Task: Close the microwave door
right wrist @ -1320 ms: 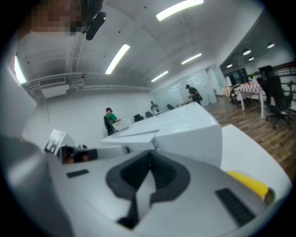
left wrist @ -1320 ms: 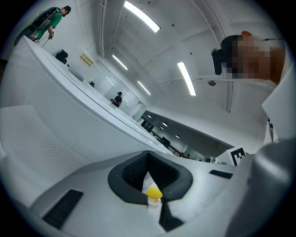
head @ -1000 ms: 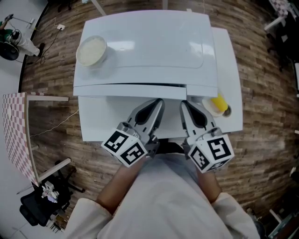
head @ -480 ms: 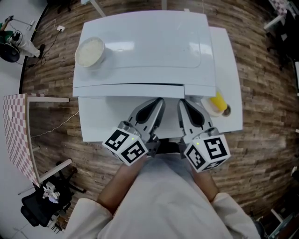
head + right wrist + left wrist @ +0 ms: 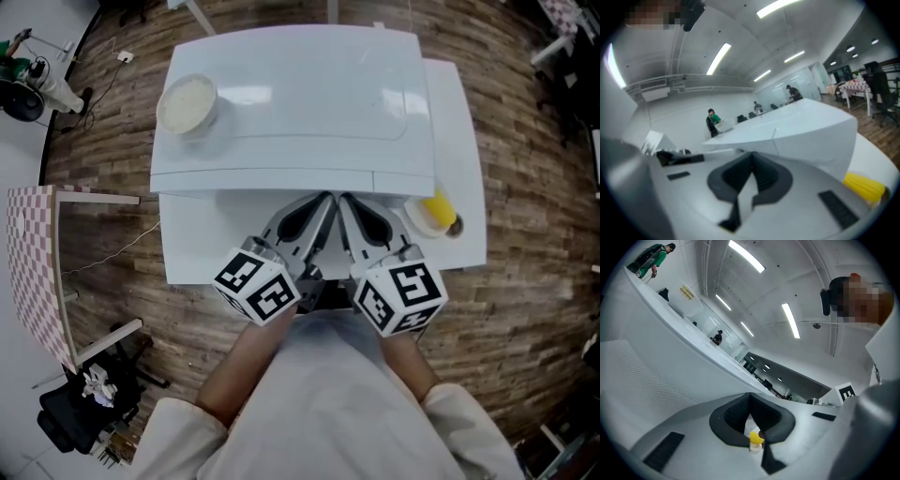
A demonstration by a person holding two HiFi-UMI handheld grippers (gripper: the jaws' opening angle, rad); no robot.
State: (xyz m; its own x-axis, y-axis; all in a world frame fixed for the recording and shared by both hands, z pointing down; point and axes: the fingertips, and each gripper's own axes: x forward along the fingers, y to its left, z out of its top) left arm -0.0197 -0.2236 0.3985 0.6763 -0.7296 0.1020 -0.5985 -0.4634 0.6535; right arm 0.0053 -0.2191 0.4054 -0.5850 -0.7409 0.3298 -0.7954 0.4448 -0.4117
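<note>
While the left gripper (image 5: 322,204) and right gripper (image 5: 344,204) are both closed and empty, the door (image 5: 262,178) lies just ahead of them, its long edge running crosswise, about equally near both.

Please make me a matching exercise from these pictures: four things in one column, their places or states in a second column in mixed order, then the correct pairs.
1. bowl
2. yellow object
3. left gripper
4. checkered table

A. fingers together, in front of the microwave
B. on the white table, by the microwave's right front corner
C. on top of the microwave, at its left
D. far left edge of the head view

Pairs: 1-C, 2-B, 3-A, 4-D
</note>
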